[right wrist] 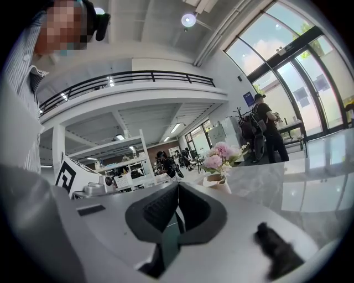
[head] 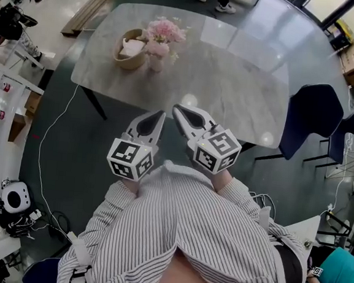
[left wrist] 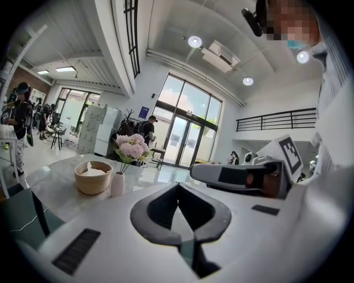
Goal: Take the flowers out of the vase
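Pink flowers (head: 164, 30) stand in a small pale pink vase (head: 155, 62) at the far left of the marble table (head: 231, 81). The same flowers (left wrist: 131, 147) and vase (left wrist: 118, 184) show in the left gripper view, and the flowers (right wrist: 219, 156) also in the right gripper view. My left gripper (head: 160, 113) is shut and empty, held short of the table's near edge. Beside it, my right gripper (head: 176, 110) is likewise shut and empty. Both point toward the table, well short of the vase.
A tan bowl (head: 130, 49) with a white cloth in it sits just left of the vase. Dark blue chairs (head: 315, 116) stand at the table's right side. A cable (head: 47, 151) runs over the dark floor on the left. People stand beyond the table's far end.
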Tool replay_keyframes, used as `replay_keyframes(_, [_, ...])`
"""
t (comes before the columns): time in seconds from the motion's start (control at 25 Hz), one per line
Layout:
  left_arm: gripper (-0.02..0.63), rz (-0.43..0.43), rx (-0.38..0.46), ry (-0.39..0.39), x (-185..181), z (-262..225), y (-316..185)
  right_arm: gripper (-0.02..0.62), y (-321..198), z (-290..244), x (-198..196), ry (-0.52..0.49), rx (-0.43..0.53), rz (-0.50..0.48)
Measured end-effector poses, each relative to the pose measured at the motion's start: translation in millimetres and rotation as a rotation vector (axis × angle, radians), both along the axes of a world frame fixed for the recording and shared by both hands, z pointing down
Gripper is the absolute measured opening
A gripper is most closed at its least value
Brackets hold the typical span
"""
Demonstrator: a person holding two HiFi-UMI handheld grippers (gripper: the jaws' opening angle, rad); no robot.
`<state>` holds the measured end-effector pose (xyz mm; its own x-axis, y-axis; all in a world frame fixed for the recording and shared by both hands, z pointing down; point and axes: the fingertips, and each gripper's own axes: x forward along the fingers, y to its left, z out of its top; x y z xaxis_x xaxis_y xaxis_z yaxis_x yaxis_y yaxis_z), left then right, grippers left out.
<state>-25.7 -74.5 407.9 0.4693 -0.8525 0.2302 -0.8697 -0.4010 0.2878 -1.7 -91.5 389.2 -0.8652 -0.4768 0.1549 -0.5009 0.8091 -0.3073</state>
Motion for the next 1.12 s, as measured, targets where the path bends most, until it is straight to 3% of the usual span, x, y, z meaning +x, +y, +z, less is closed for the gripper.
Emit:
replay_keyframes(0.48, [0.012, 0.003, -0.042, 0.013, 2.8, 13.0, -18.3, 0.015, -17.9, 21.4, -4.3, -0.017, -0.095, 0.018])
replay_keyframes(0.76, [0.012, -0.008, -0.071, 0.026, -19.8, 22.2, -32.5, 0.015, -37.6, 29.4, -19.0, -0.007, -0.108, 0.037])
replay_keyframes(1.12, [0.012, 0.036, -0.034, 0.027, -57.5, -1.4, -89.1, 0.015, -86.2, 8.2, -61.7, -0.009, -0.074, 0.047])
